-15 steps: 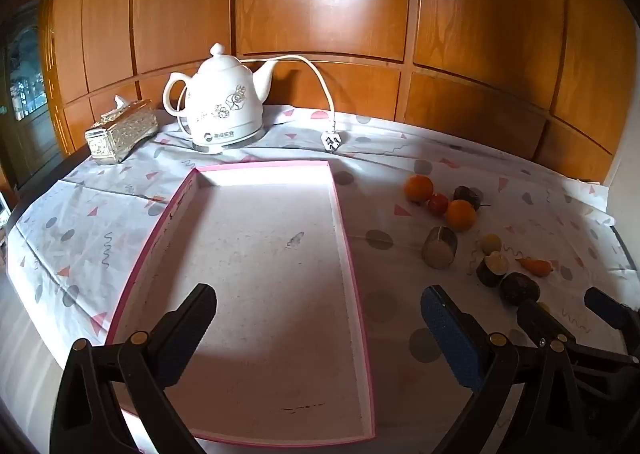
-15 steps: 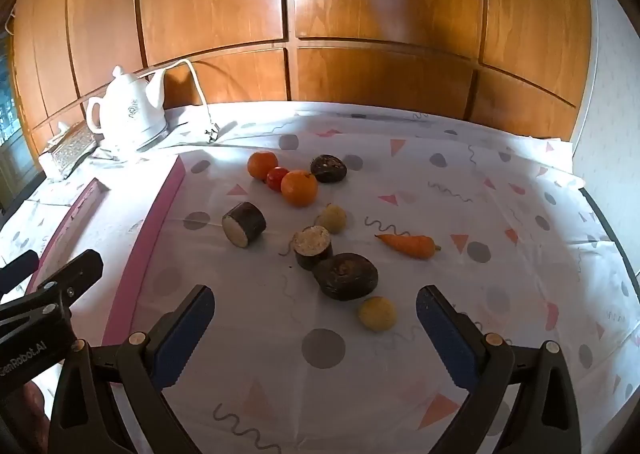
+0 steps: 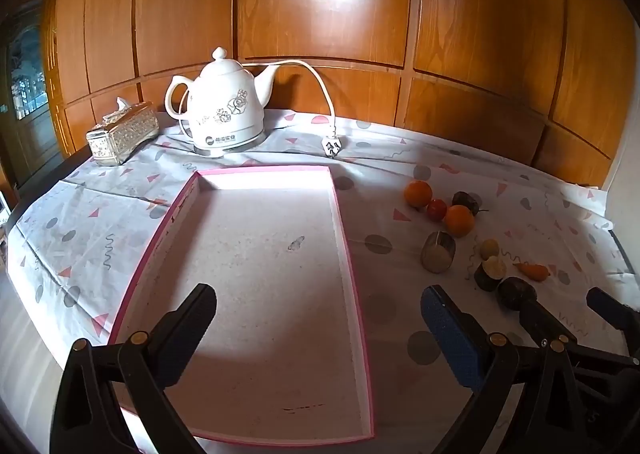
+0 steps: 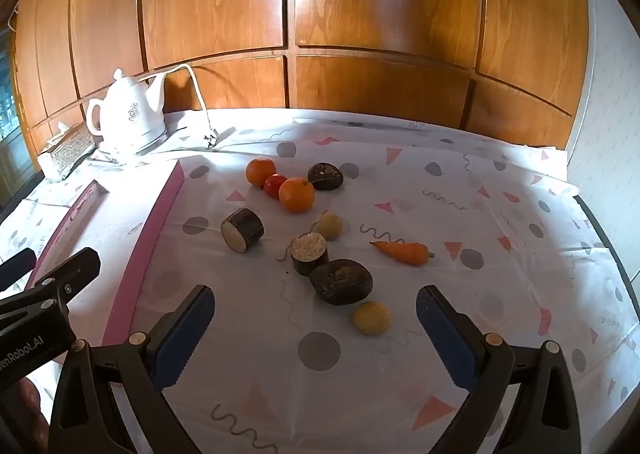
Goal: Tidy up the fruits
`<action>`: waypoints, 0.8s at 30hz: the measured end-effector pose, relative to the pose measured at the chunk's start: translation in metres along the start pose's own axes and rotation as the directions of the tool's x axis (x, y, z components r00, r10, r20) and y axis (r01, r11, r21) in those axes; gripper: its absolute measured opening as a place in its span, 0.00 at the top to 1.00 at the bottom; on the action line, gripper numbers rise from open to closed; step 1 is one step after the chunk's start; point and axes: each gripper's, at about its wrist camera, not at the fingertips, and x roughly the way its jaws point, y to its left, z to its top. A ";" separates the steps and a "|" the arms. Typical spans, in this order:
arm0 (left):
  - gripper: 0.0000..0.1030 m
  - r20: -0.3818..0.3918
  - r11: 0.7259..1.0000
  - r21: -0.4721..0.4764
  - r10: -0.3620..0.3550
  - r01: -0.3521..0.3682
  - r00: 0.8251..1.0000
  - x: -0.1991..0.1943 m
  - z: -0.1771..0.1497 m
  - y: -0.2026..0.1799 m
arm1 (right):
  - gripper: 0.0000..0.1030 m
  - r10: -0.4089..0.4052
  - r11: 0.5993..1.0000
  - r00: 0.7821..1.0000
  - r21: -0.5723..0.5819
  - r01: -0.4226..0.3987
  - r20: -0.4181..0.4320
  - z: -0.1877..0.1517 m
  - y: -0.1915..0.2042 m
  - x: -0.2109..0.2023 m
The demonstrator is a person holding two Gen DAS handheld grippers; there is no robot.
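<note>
Both grippers gape wide, holding nothing: left gripper (image 3: 318, 324) over tray (image 3: 348, 246), right gripper (image 4: 314, 324) near fruits (image 4: 340, 281).

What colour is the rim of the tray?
Pink; the tray rim shows best in the left wrist view.

Almost no change. Right claw (image 4: 316, 318) edged slightly forward toward the fruit; the yellow ball (image 4: 372, 318) sits marginally closer. Left view unchanged.
</note>
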 end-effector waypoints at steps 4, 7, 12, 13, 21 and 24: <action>0.00 0.004 1.000 0.004 -0.002 0.002 1.000 -0.001 0.001 0.000 | 0.01 0.001 1.000 1.000 -0.009 -0.001 0.003 0.000 0.003 0.000; 0.00 0.004 1.000 0.004 0.000 0.000 1.000 -0.002 0.001 0.000 | 0.01 -0.001 1.000 1.000 -0.012 0.001 0.003 0.000 0.004 0.000; 0.00 0.011 1.000 0.004 -0.002 0.002 1.000 -0.003 0.000 0.000 | 0.01 -0.004 1.000 1.000 -0.012 0.004 0.005 -0.001 0.005 -0.001; 0.00 0.011 1.000 0.004 -0.001 0.001 1.000 -0.003 0.000 0.000 | 0.01 -0.004 1.000 1.000 -0.013 0.004 0.006 -0.001 0.005 -0.001; 0.00 0.008 1.000 0.001 -0.003 0.003 1.000 -0.003 -0.002 0.000 | 0.01 -0.005 1.000 1.000 -0.017 0.005 0.011 -0.001 0.005 -0.001; 0.00 0.007 1.000 0.000 -0.004 0.004 1.000 -0.003 -0.002 0.000 | 0.01 -0.005 1.000 1.000 -0.016 0.005 0.012 -0.001 0.005 -0.001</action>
